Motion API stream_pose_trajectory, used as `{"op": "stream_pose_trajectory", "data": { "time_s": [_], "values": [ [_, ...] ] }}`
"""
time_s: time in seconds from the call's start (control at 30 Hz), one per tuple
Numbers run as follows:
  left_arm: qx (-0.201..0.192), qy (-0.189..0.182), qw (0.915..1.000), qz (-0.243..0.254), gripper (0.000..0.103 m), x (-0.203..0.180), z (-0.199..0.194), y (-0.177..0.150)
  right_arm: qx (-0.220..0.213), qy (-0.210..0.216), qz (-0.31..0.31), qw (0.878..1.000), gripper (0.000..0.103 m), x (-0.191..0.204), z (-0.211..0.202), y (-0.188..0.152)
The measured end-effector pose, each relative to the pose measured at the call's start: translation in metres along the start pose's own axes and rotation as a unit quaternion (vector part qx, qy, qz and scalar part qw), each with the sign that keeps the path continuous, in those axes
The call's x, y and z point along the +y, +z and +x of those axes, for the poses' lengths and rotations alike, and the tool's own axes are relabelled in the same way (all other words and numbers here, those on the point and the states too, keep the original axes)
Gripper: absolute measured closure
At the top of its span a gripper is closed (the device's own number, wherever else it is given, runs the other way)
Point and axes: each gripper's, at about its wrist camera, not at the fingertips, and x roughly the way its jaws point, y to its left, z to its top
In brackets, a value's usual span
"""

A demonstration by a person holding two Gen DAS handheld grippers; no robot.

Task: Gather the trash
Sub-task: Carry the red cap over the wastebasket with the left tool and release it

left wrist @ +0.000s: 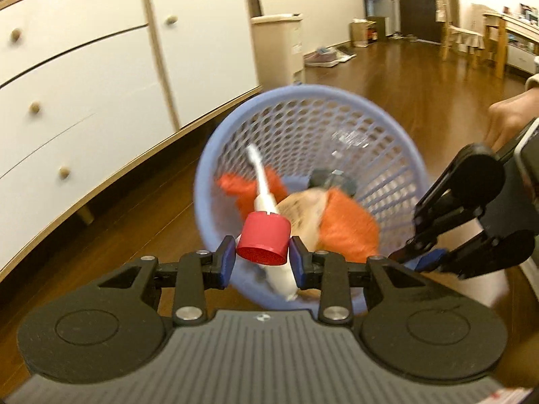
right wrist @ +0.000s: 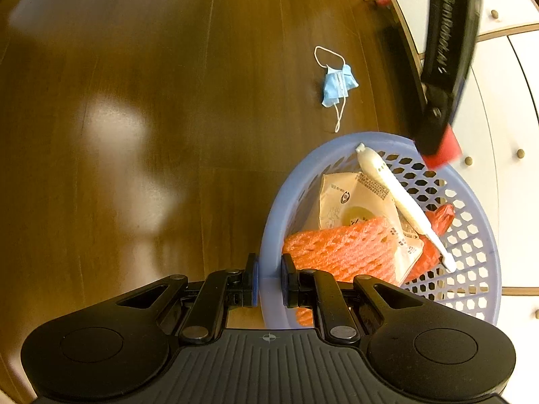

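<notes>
A red bottle cap (left wrist: 263, 239) sits pinched between the blue pads of my left gripper (left wrist: 262, 258), just over the near rim of a blue mesh basket (left wrist: 209, 155). Inside the basket lie a white tube (left wrist: 261, 185), a tan paper packet (left wrist: 303, 208) and orange foam netting (left wrist: 347, 232). My right gripper (right wrist: 269, 282) is shut on the basket's rim (right wrist: 279, 208). The right wrist view shows the tube (right wrist: 397, 195), packet (right wrist: 353, 202), netting (right wrist: 337, 249) and the cap (right wrist: 444, 151) above the far rim. A blue face mask (right wrist: 337, 82) lies on the wooden floor beyond the basket.
A white cabinet with drawers (left wrist: 84, 77) runs along the left, close to the basket. A beige bin (left wrist: 279, 43) stands past it. Shoes (left wrist: 323, 57) and a wooden chair (left wrist: 461, 37) are farther back. A hand (left wrist: 508, 118) holds the right gripper.
</notes>
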Motion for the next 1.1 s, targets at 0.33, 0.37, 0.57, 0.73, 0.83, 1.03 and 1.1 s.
{"op": "stream_pose_trajectory", "data": {
  "time_s": [0.33,0.37,0.57,0.73,0.83,1.03,1.1],
  "values": [
    [-0.004,-0.042,0.9989,0.021,0.073,-0.019,0.015,0.006,-0.005,0.007,0.000,1.000,0.094,-0.001,-0.002,-0.002],
    [-0.003,-0.046,0.9987,0.022,0.073,-0.021,0.017,0.007,-0.006,0.008,0.001,1.000,0.094,-0.001,-0.002,-0.002],
    [0.006,-0.041,0.9989,0.021,0.061,-0.027,0.029,0.010,-0.007,0.010,0.012,1.000,0.094,-0.004,0.000,-0.001],
    [0.003,-0.031,0.9995,0.005,0.061,-0.017,0.026,0.005,-0.010,0.012,0.030,0.999,0.094,-0.009,0.000,-0.001],
    [-0.002,-0.020,0.9997,-0.014,0.061,-0.004,0.019,0.002,-0.010,0.012,0.029,0.999,0.094,-0.010,0.001,0.000],
    [-0.001,0.007,0.9994,-0.034,0.061,0.018,0.002,-0.010,-0.010,0.012,0.029,0.999,0.094,-0.009,0.003,0.002],
    [0.003,0.018,0.9992,-0.037,0.061,0.024,-0.004,-0.015,-0.010,0.011,0.029,0.999,0.094,-0.009,0.003,0.002]
  ]
}}
